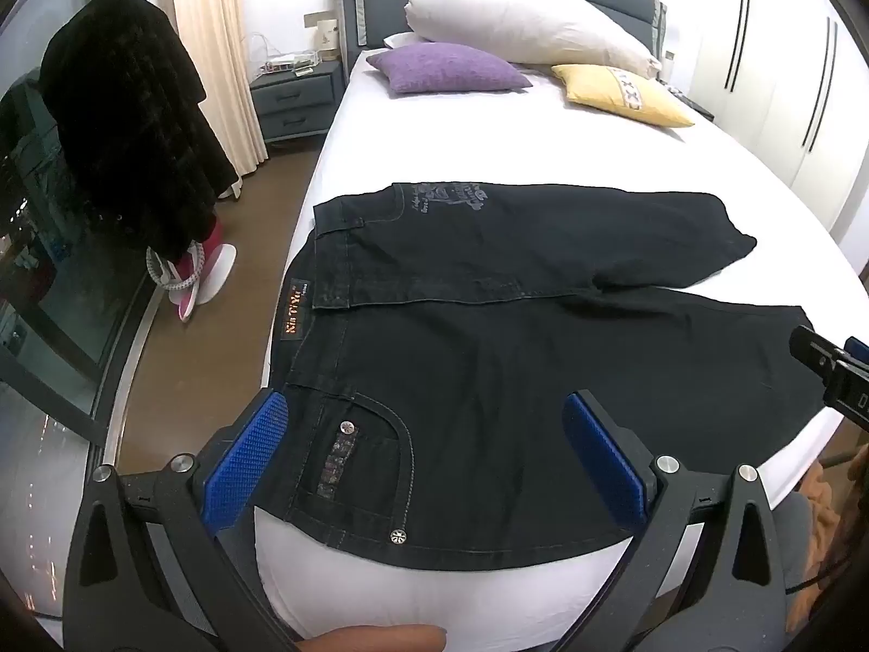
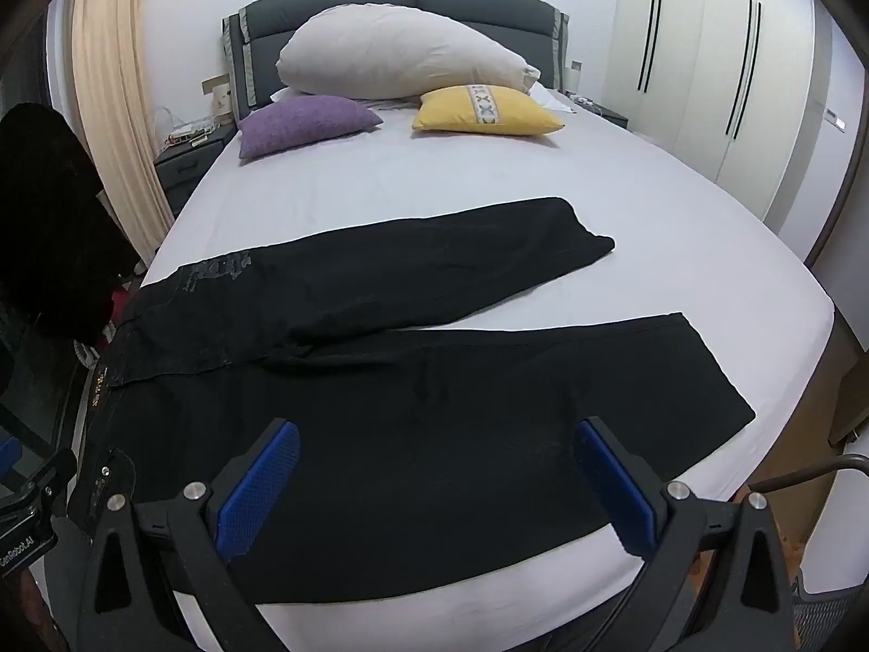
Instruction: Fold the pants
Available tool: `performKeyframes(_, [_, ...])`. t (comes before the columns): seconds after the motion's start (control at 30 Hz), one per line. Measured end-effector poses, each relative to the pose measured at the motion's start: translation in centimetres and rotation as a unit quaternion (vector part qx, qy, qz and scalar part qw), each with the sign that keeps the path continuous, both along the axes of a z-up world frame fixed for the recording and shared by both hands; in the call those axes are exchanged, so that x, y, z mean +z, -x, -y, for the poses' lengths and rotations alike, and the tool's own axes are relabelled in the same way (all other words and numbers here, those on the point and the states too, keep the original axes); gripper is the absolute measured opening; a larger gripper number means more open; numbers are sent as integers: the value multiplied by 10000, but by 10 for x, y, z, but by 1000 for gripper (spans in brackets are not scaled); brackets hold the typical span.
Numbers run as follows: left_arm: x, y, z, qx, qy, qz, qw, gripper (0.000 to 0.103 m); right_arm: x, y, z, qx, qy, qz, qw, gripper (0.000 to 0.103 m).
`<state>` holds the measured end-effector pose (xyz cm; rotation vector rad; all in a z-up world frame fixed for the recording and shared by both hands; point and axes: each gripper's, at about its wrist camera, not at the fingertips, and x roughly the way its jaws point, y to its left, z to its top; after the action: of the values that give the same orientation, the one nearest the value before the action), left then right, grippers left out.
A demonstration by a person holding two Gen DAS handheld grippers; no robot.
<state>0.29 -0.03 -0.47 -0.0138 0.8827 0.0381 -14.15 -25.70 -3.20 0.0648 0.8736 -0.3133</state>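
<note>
Black pants [image 1: 489, 358] spread flat, unfolded

Legs splayed apart (waistband at left); the pocket corner lies below the left jaws, the near leg below the right.

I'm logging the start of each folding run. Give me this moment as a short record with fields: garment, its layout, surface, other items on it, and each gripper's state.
garment: black pants
layout: spread flat, unfolded, legs apart in a V, waistband at the bed's left edge
surface: bed with white sheet
other items: purple cushion, yellow cushion, large white pillow near the headboard
left gripper: open, above the waist end, holding nothing
right gripper: open, above the near leg, holding nothing
</note>
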Motion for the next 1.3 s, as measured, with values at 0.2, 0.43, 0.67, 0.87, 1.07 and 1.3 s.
performKeyframes(0.2, [0, -1, -1, -2, 3, -5, 10000, 103, -2, -1, -3, 49, -9, -55, 10000, 103])
performKeyframes(0.43, [0, -1, -1, 0, 7, -8, 10000, 103, -4, -1, -5, 74, -30, -77, 9999, 103])
performKeyframes(0.67, [0, -1, -1, 0, 0, -5, 10000, 103, -6, -2, -6, 90, -54, -102, 9999, 103])
performKeyframes(0.87, [0, -1, -1, 2, -2, -10, 10000, 103, -7, -1, -8, 117, -63, -114, 9998, 103])
performKeyframes(1.07, [0, -1, 0, 1, -5, -10, 10000, 103, -7, -1, -9, 117, -73, -122, 9998, 103])
performKeyframes(1.3, [0, -1, 0, 1, -9, -17, 10000, 103, -7, -1, -9, 116, -76, -125, 9998, 103])
